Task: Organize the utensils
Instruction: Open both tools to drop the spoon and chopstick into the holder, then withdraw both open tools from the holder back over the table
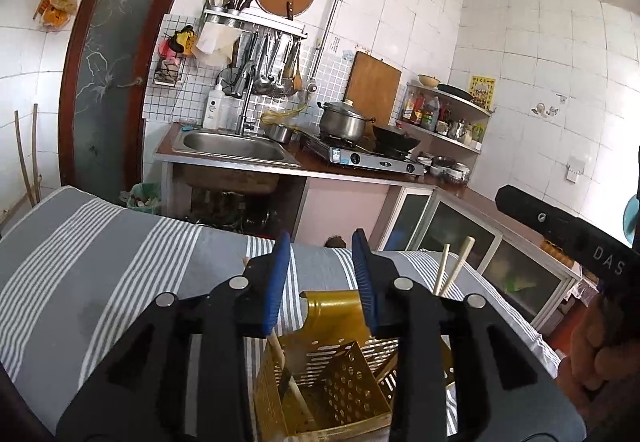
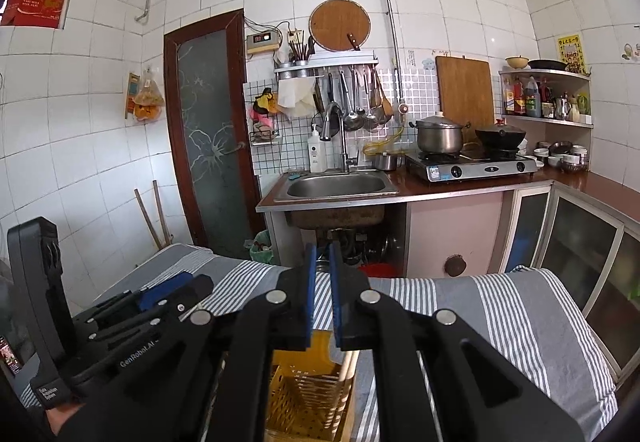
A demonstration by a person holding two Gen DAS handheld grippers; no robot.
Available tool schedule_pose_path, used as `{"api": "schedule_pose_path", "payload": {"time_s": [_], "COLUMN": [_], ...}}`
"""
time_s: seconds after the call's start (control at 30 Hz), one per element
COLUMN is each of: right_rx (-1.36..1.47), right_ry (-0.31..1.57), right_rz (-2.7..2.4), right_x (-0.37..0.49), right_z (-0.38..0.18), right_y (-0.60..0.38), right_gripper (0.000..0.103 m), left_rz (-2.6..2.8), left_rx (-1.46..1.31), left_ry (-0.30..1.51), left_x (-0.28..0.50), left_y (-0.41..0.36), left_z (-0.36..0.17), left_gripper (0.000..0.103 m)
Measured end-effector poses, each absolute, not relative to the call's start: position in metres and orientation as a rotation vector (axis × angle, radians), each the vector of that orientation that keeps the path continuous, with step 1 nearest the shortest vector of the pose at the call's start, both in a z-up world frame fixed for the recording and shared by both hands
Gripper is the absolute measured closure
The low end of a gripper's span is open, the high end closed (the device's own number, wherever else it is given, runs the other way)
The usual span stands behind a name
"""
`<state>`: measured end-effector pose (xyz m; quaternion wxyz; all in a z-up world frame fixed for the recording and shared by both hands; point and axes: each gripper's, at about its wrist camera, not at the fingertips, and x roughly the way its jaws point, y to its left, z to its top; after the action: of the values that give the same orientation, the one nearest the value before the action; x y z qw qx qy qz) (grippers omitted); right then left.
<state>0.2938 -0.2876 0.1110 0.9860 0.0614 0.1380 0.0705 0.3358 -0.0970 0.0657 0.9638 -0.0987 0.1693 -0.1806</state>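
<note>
While the left gripper (image 1: 324,282) gapes empty, the right gripper (image 2: 322,298) pinches chopsticks (image 2: 347,366) (over the caddy (image 2: 304,394)).

Both fisheye views are bright with even, soft daylight, probably from behind the cameras. White wall tiles (image 2: 100,130) bow strongly toward dark vignetted corners. Shadows are faint; distant detail looks slightly soft.

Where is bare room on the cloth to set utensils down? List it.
Free: striped grey cloth left of the gold perforated utensil holder, and its right side toward the glass-fronted cabinets. Crowded: around the holder, under both grippers.
</note>
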Motion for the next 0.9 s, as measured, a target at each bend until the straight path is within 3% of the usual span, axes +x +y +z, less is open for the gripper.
{"api": "schedule_pose_path", "payload": {"time_s": [0.83, 0.87, 0.9], "right_rx": [0.091, 0.088, 0.087], "right_ry": [0.245, 0.251, 0.257], "right_rz": [0.076, 0.069, 0.064], "right_x": [0.141, 0.134, 0.129], "right_z": [0.125, 0.121, 0.119], "right_y": [-0.282, -0.284, -0.286], "right_gripper": [0.096, 0.094, 0.081], "left_rz": [-0.355, -0.351, -0.344], "left_rx": [-0.154, -0.153, -0.152], "left_ry": [0.238, 0.247, 0.254], "left_x": [0.176, 0.169, 0.164], "left_y": [-0.074, -0.072, -0.069], "left_z": [0.137, 0.134, 0.131], "left_gripper": [0.071, 0.068, 0.061]}}
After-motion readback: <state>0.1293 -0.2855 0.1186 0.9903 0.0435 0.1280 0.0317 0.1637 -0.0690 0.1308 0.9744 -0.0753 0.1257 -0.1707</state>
